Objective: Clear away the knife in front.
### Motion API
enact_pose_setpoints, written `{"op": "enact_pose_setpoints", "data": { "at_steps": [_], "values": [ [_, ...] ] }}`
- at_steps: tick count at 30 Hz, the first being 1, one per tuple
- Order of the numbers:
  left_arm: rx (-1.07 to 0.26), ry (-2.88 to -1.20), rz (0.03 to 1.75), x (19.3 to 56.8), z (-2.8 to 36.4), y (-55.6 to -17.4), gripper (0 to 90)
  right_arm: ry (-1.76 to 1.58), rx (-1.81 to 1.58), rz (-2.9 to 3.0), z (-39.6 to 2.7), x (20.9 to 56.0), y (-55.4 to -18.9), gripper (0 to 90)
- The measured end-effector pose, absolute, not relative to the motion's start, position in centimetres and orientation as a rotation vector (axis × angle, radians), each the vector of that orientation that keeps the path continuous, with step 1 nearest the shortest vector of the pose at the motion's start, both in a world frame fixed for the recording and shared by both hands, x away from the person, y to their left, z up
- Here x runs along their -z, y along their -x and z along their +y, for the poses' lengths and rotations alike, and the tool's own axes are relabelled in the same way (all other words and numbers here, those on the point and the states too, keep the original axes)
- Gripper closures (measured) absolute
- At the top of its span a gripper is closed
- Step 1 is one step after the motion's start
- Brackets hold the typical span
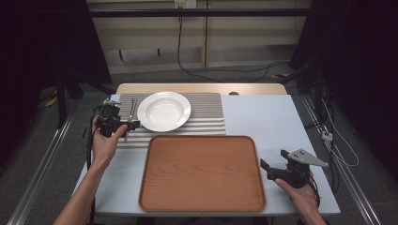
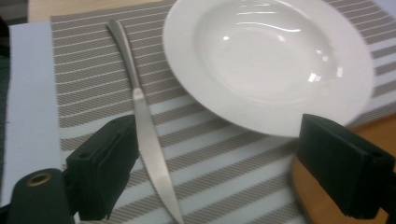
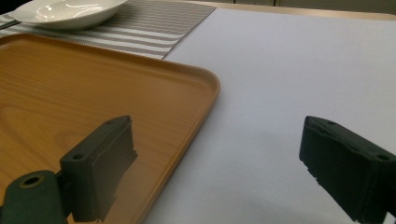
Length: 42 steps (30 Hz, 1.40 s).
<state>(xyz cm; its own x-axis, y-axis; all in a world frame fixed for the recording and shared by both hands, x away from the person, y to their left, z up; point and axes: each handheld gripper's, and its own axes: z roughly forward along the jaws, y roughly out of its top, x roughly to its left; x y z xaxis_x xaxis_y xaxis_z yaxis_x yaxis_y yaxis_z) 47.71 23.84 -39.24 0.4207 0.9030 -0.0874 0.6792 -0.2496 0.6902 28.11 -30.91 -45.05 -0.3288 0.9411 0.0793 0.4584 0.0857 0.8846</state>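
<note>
Left hand-held gripper (image 2: 219, 163), jaws apart, hovers over unmarked knife (image 2: 144, 135) beside plate (image 2: 266, 60).

One white plate (image 1: 164, 111) sits on one striped placemat (image 1: 206, 112), with one table knife (image 2: 148, 135) lying on the mat beside it. One wooden tray (image 1: 202, 173) lies on the one pale-topped table (image 1: 267, 117). Two black grippers are in use, one per hand: the left gripper (image 1: 123, 125) over the mat and the right gripper (image 1: 273, 161) at the tray's right edge, each with two jaws spread wide apart and closed on nothing. Two hands come in from the bottom of the high view, the left hand (image 1: 104, 143) and the right hand (image 1: 302, 194).
</note>
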Motion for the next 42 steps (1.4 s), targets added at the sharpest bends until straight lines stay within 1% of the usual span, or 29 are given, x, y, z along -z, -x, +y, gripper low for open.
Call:
{"op": "enact_pose_setpoints", "data": {
  "at_steps": [4, 8, 11, 12, 15, 16, 17, 18, 23, 24, 25, 27, 28, 30, 34, 36, 37, 38, 39, 40, 41, 42],
  "values": [
    [-0.462, -2.004, 1.382, 39.7, 24.2, -49.4, 11.3, -1.383, -1.193, 1.837, -31.0, 45.0, -28.0, 10.3],
    [-0.46, -2.001, 1.424, 40.4, 24.8, -50.9, 11.1, -1.381, -1.189, 1.838, -30.9, 45.0, -28.0, 10.3],
    [-0.476, -2.025, 1.432, 40.6, 24.9, -51.8, 11.8, -1.38, -1.187, 1.841, -30.8, 45.0, -28.1, 10.3],
    [-0.474, -2.023, 1.442, 40.7, 24.9, -52.0, 13.9, -1.383, -1.186, 1.844, -30.8, 45.0, -28.1, 10.3],
    [-0.482, -2.004, 1.467, 40.8, 25.4, -52.9, 15.0, -1.384, -1.189, 1.85, -30.8, 45.1, -28.2, 10.3],
    [-0.485, -1.991, 1.491, 41.0, 25.6, -53.6, 16.6, -1.385, -1.19, 1.85, -30.8, 45.1, -28.2, 10.3],
    [-0.485, -1.991, 1.491, 41.0, 25.6, -53.6, 20.3, -1.382, -1.187, 1.853, -30.8, 45.1, -28.2, 10.3],
    [-0.485, -2.004, 1.495, 41.1, 25.7, -53.9, 20.3, -1.382, -1.187, 1.853, -30.8, 45.1, -28.2, 10.3],
    [-0.476, -1.986, 1.522, 41.4, 25.9, -55.4, 27.9, -1.388, -1.191, 1.848, -30.8, 45.1, -28.2, 10.3],
    [-0.483, -1.986, 1.52, 41.5, 25.8, -55.5, 27.9, -1.388, -1.191, 1.848, -30.8, 45.1, -28.2, 10.3],
    [-0.489, -1.988, 1.517, 41.7, 25.8, -55.7, 32.9, -1.388, -1.19, 1.849, -30.8, 45.1, -28.2, 10.3],
    [-0.484, -1.993, 1.527, 42.1, 25.6, -56.2, 32.9, -1.388, -1.191, 1.85, -30.8, 45.1, -28.2, 10.3],
    [-0.474, -1.993, 1.535, 42.3, 25.5, -56.4, 35.0, -1.385, -1.189, 1.853, -30.8, 45.2, -28.2, 10.3],
    [-0.453, -1.963, 1.553, 42.7, 25.7, -56.9, 35.1, -1.384, -1.19, 1.86, -30.8, 45.2, -28.2, 10.3],
    [-0.434, -1.983, 1.571, 43.5, 25.5, -57.7, 36.0, -1.383, -1.192, 1.86, -30.7, 45.2, -28.2, 10.3],
    [-0.424, -1.979, 1.568, 43.7, 25.3, -57.9, 40.1, -1.384, -1.19, 1.859, -30.7, 45.1, -28.2, 10.3],
    [-0.427, -1.984, 1.575, 43.9, 25.2, -58.0, 40.1, -1.384, -1.192, 1.86, -30.7, 45.2, -28.2, 10.3],
    [-0.423, -1.996, 1.569, 44.2, 24.9, -58.1, 48.9, -1.385, -1.191, 1.86, -30.8, 45.2, -28.2, 10.3],
    [-0.438, -2.033, 1.582, 44.6, 24.6, -58.3, 50.3, -1.384, -1.192, 1.861, -30.8, 45.2, -28.2, 10.3],
    [-0.438, -2.013, 1.585, 44.7, 24.5, -58.3, 53.9, -1.384, -1.191, 1.86, -30.8, 45.2, -28.2, 10.3],
    [-0.425, -2.014, 1.585, 44.8, 24.6, -58.4, 59.8, -1.383, -1.191, 1.86, -30.8, 45.2, -28.2, 10.3],
    [-0.416, -2.008, 1.593, 44.9, 24.6, -58.5, 61.1, -1.38, -1.19, 1.862, -30.8, 45.2, -28.1, 10.3]
  ]
}}
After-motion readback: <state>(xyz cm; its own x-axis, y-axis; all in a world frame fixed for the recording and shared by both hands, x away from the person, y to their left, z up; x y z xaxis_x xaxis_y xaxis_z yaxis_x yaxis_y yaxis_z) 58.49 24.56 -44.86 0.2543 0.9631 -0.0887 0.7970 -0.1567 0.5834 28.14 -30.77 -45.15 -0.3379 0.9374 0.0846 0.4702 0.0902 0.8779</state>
